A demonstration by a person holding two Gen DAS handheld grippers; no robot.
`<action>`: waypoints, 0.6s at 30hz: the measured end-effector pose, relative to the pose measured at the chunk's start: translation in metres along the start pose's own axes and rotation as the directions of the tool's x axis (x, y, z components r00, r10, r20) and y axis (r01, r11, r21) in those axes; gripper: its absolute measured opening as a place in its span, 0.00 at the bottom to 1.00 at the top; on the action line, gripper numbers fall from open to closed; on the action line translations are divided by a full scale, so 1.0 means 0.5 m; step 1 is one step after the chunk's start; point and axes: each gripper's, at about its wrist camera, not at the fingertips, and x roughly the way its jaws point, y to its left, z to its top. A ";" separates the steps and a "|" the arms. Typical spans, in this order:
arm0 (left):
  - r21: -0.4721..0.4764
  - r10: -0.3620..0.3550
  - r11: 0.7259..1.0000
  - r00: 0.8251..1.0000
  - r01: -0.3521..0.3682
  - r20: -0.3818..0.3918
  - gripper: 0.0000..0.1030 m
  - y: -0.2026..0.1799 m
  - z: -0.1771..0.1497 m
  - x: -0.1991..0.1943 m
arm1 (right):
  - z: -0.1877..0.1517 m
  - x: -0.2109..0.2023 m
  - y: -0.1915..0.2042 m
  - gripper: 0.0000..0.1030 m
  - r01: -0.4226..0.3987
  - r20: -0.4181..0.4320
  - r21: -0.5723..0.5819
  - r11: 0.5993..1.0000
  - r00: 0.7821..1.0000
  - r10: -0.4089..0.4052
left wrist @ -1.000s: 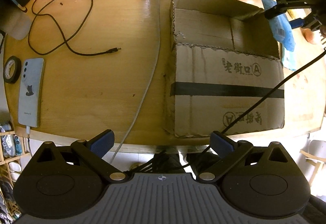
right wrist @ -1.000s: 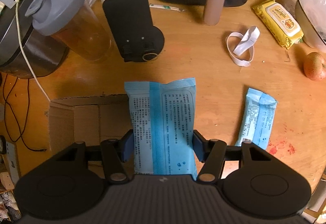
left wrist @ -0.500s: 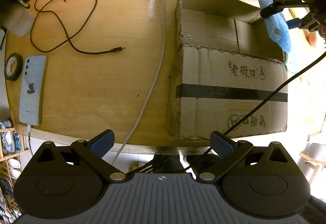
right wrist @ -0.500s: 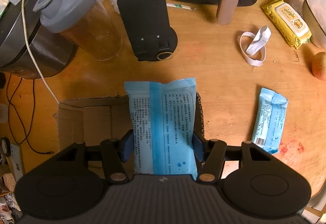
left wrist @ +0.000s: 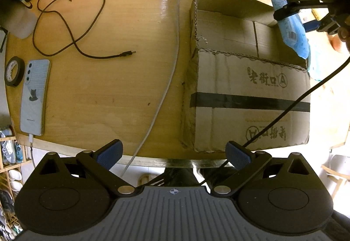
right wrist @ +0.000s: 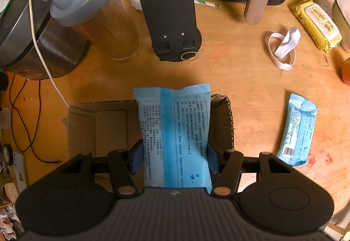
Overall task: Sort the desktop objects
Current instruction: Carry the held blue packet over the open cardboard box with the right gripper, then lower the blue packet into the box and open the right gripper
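Wooden table point(right wrist: 251, 92) slid rightward beneath the right claw point(right wrist: 175, 157), clamping its blue packet point(right wrist: 175, 131) seemingly over the box point(right wrist: 105, 122); left claw point(left wrist: 172, 153) gapes empty.

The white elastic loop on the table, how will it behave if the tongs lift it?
The loop lies flat and folded over itself, so it is probably floppy and will dangle. It looks thin, so likely very light. Lying flat on the table, it may be hard to pinch.
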 end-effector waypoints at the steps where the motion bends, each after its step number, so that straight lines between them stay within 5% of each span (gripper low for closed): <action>1: -0.001 0.000 1.000 1.000 0.000 -0.001 1.00 0.000 0.000 0.000 | 0.000 0.001 0.000 0.55 0.000 0.000 0.000 1.000 1.000 0.000; 18: 0.000 0.004 1.000 1.000 -0.004 -0.009 1.00 -0.003 0.005 0.004 | 0.002 0.039 -0.004 0.55 0.008 -0.023 0.000 1.000 1.000 -0.008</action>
